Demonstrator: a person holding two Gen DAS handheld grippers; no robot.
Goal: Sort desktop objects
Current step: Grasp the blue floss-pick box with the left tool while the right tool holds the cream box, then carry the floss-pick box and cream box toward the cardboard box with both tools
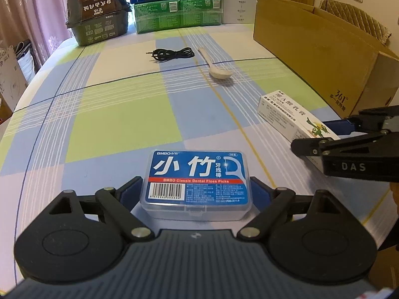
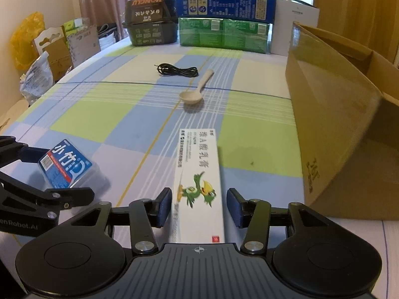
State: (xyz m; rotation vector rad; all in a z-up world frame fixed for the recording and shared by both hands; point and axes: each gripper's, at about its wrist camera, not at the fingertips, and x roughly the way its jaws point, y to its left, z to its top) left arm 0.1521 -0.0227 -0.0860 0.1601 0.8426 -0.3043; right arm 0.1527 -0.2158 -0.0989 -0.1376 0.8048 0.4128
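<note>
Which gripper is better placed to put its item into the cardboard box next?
Right, probably. The right gripper straddles the ointment box, jaws open, with the cardboard box right beside it. The left gripper brackets the floss pick case farther from the box.

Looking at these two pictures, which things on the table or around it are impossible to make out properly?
- Inside of the cardboard box: both views, hidden by its own tall wall.
- Near end of the white carton: right wrist view, covered by the gripper's body.
- Fine print on the floss box: left wrist view, too small.
- Green cartons at the back: lettering too small and blurred.
- Right gripper: left wrist view, cut off by the edge.
</note>
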